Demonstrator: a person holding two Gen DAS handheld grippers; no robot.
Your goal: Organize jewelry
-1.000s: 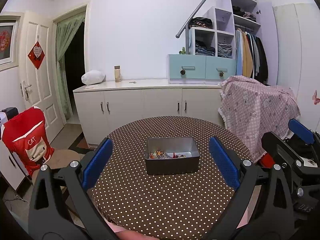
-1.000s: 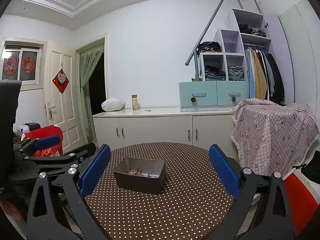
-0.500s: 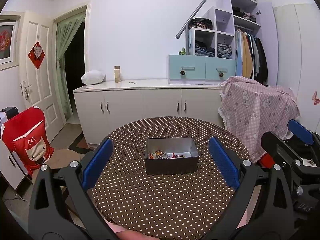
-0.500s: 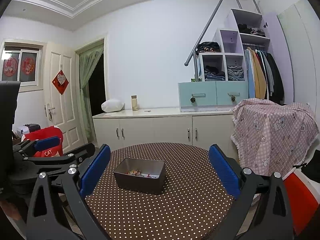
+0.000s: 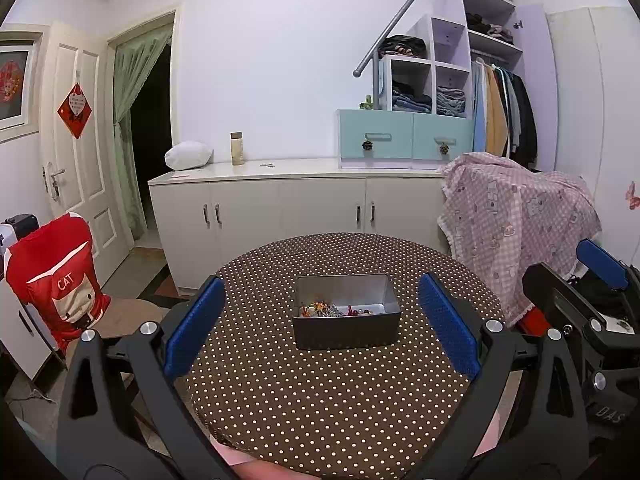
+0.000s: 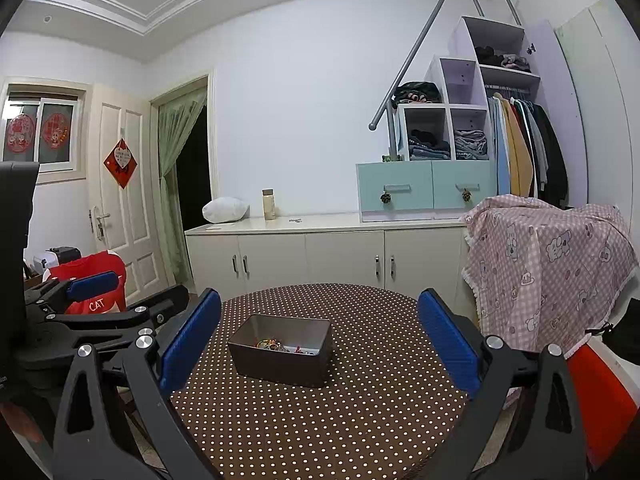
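A grey metal box (image 5: 346, 328) stands in the middle of a round table with a brown dotted cloth (image 5: 320, 400). Small colourful jewelry pieces (image 5: 332, 311) lie inside it. In the right wrist view the box (image 6: 282, 360) sits left of centre with the jewelry (image 6: 276, 346) inside. My left gripper (image 5: 320, 320) is open and empty, held above the table's near side, facing the box. My right gripper (image 6: 320, 338) is open and empty, to the right of the left one. The left gripper also shows at the left of the right wrist view (image 6: 100, 304).
A chair with a red cover (image 5: 56, 280) stands left of the table. A pink checked cloth (image 5: 516, 220) drapes something at the right. White cabinets (image 5: 296, 208) line the far wall, with shelves and hanging clothes (image 5: 504, 112) beyond.
Both views have barely shifted. The grippers stay open and the box has not moved.
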